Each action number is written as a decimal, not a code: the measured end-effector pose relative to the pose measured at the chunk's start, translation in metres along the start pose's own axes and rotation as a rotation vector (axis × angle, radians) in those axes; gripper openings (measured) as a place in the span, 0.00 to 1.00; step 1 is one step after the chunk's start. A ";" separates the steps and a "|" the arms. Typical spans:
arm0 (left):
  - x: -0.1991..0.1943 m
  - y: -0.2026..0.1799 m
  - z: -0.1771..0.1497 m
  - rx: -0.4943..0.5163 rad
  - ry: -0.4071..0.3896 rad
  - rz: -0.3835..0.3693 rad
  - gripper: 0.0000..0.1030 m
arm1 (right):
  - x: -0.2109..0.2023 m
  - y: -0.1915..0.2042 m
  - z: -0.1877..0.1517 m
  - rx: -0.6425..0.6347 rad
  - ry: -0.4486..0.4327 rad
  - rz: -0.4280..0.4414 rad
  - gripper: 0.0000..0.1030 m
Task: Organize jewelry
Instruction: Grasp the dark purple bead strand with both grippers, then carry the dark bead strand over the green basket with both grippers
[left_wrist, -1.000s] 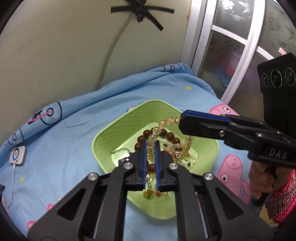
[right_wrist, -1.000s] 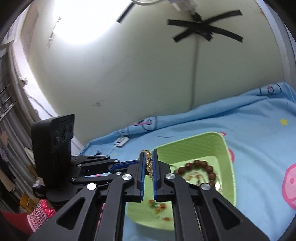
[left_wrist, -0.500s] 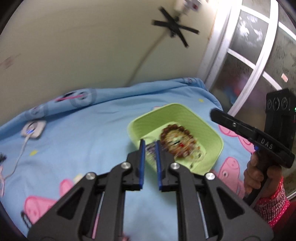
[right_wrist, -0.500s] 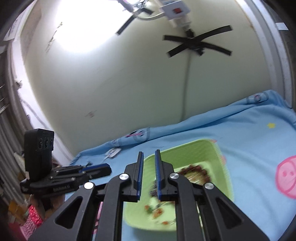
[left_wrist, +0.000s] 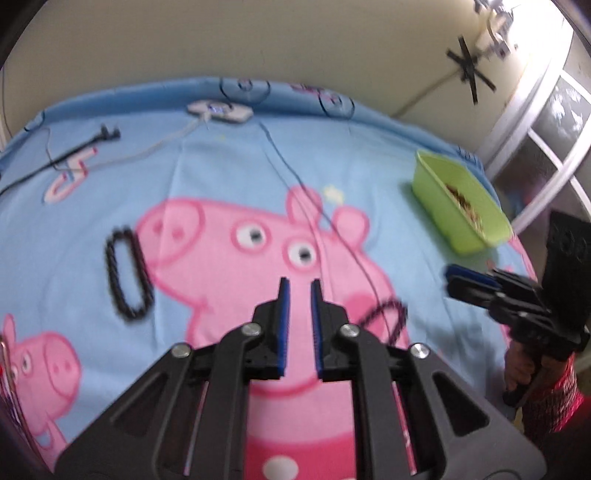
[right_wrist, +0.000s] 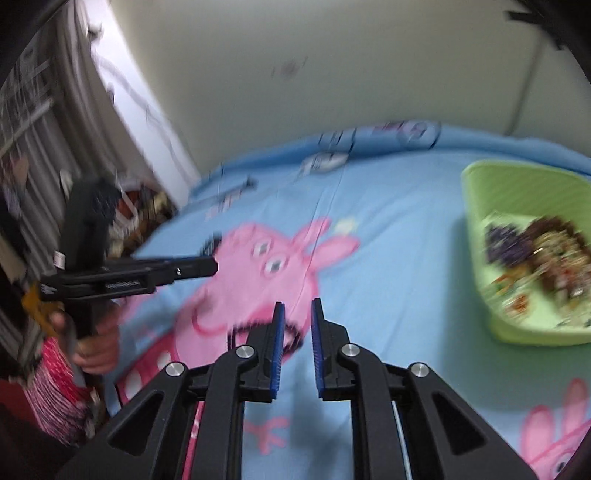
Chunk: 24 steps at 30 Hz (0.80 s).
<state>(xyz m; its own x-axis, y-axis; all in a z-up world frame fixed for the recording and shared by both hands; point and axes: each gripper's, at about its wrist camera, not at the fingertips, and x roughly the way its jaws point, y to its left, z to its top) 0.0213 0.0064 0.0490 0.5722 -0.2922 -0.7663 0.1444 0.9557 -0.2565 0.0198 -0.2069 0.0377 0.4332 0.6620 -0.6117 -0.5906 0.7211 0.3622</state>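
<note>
A: Where was the jewelry?

B: Most of it lay heaped in the green tray (right_wrist: 480, 206) on the blue cartoon blanket (left_wrist: 229, 173): brown beads (right_wrist: 550, 229), a dark purple cluster (right_wrist: 506, 243) and small amber and orange bits, though motion blur made the single pieces hard to tell apart.

A: Anything outside the tray?

B: A dark beaded bracelet (left_wrist: 127, 275) lay on the blanket to the left of the pig's snout, and a second dark loop (left_wrist: 384, 314) sat by the pig's cheek, just beside the left gripper (left_wrist: 299, 291).

A: And the fingers?

B: The left gripper's blue pads stood a narrow gap apart with nothing between them. The right gripper (right_wrist: 297, 314) was closed down and likewise empty, hovering over the blanket, well apart from the tray.

A: Else?

B: A white charger (left_wrist: 218, 110) lay by the wall.
</note>
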 end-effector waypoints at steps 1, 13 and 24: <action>0.001 -0.005 -0.005 0.016 0.007 -0.011 0.12 | 0.008 0.004 -0.001 -0.019 0.026 -0.011 0.00; 0.030 -0.049 -0.031 0.238 0.044 0.070 0.29 | 0.047 0.022 -0.003 -0.136 0.128 -0.121 0.02; 0.031 -0.053 -0.034 0.186 0.034 0.006 0.07 | 0.045 0.043 -0.016 -0.167 0.123 -0.017 0.00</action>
<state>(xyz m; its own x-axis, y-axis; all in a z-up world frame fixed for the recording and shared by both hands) 0.0041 -0.0549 0.0188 0.5460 -0.2842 -0.7881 0.2896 0.9467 -0.1408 0.0033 -0.1494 0.0147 0.3635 0.6127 -0.7018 -0.6929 0.6813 0.2359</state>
